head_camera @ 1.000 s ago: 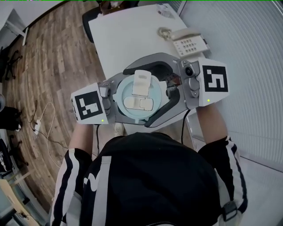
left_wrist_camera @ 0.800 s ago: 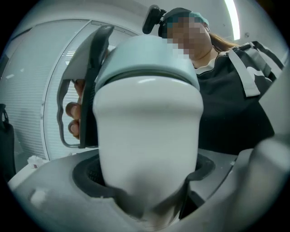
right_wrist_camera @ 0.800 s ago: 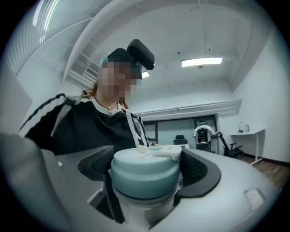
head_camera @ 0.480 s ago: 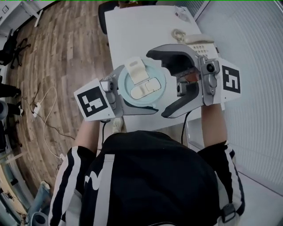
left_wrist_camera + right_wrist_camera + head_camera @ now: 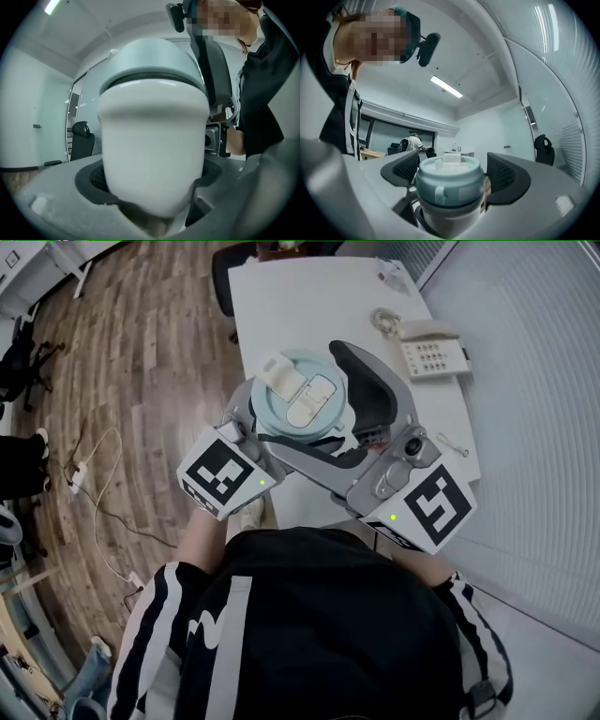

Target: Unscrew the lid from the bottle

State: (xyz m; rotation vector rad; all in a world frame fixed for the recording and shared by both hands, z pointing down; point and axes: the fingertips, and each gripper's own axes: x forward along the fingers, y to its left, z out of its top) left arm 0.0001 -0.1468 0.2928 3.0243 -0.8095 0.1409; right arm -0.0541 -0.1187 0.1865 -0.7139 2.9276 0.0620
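**A:** Where's the bottle (image 5: pixel 154 154)?

**B:** Up in the air, over the near edge of the white table (image 5: pixel 281 296), close in front of the person. The left gripper (image 5: pixel 154 187) has it by the white body: its jaws are closed on it low down, so the whole top stands free.

**A:** And the lid (image 5: pixel 298 395)?

**B:** On the bottle, pale blue-green, with a dark seam showing where it meets the body. I'd say it isn't off yet, though I can't tell how far it has turned.

**A:** What about the right gripper (image 5: pixel 452 173)?

**B:** It comes in from the near right, crossing over the left one, and its jaws are spread to either side of the lid. In the right gripper view, one ribbed pad (image 5: pixel 401 171) sits about against the lid, while a thin gap shows at the other. So it brackets the lid rather than clamping it.

**A:** Why hold it that way?

**B:** My guess is one tool anchors the body while the other takes the cap and twists. The crossed angle suggests the right wrist is at one end of a turn.

**A:** Anything else about?

**B:** A telephone (image 5: pixel 429 352) at the table's far right, well apart.
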